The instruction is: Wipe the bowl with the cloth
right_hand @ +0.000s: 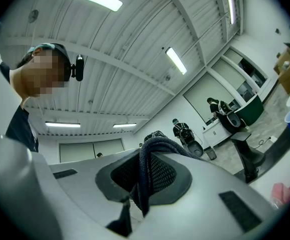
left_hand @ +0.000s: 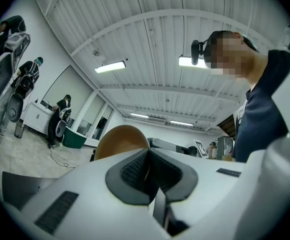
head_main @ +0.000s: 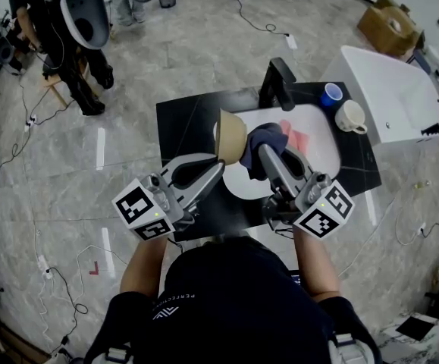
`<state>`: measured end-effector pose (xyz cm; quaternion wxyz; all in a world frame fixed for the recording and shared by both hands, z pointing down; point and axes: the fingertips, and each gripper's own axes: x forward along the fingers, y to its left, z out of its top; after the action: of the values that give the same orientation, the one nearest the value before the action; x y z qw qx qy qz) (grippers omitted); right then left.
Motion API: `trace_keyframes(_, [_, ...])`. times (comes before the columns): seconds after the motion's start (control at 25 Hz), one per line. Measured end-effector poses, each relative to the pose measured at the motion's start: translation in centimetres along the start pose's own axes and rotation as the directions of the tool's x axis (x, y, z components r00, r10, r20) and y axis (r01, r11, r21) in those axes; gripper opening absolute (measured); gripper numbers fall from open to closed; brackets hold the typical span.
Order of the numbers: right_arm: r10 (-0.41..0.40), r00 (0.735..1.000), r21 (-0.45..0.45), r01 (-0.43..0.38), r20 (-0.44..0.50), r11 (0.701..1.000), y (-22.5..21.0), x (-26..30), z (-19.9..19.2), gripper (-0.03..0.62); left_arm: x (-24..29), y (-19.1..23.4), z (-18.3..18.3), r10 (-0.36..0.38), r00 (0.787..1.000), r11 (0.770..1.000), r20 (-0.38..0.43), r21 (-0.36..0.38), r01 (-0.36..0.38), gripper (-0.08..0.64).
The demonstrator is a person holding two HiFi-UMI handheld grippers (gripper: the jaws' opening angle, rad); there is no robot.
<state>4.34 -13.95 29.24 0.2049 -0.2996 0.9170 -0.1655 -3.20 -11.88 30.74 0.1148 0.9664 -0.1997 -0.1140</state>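
Note:
A tan bowl is held tilted on its side above the white sink, its opening facing right. My left gripper is shut on the bowl's rim; in the left gripper view the bowl rises just beyond the closed left gripper. A dark blue cloth is bunched against the bowl's opening. My right gripper is shut on the cloth. In the right gripper view the cloth hangs folded between the pads of the right gripper.
A black faucet stands behind the sink on the black counter. A pink cloth lies in the sink. A blue cup and a white mug stand at the right. People stand at the far left.

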Motion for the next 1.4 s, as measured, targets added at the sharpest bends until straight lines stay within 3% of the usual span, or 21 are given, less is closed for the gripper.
trace_keyframes(0.16, [-0.01, 1.0, 0.009, 0.01, 0.022, 1.0, -0.3, 0.0, 0.5, 0.048, -0.2, 0.2, -0.6, 0.01, 0.999, 1.0, -0.033, 0.007, -0.01, 0.012])
trace_keyframes(0.4, [-0.017, 1.0, -0.006, 0.018, 0.016, 1.0, -0.3, 0.0, 0.4, 0.048, -0.5, 1.3, -1.5, 0.107, 0.991, 0.992, -0.082, 0.077, -0.101, 0.012])
trace_keyframes(0.68, [-0.018, 1.0, -0.016, 0.017, -0.005, 1.0, -0.2, 0.2, -0.2, 0.048, -0.5, 2.9, -2.2, 0.248, 0.959, 0.954, -0.137, 0.205, -0.217, 0.012])
trace_keyframes(0.96, [-0.042, 0.998, -0.053, 0.04, -0.042, 0.998, -0.2, 0.1, -1.3, 0.048, -0.7, 3.3, -2.9, 0.3, 0.939, 0.931, -0.168, 0.267, -0.25, 0.012])
trace_keyframes(1.4, [-0.125, 0.984, -0.117, 0.11, -0.129, 0.987, -1.6, -0.1, -3.7, 0.048, -0.9, 3.6, -3.7, 0.33, 0.926, 0.915, -0.185, 0.304, -0.265, 0.012])
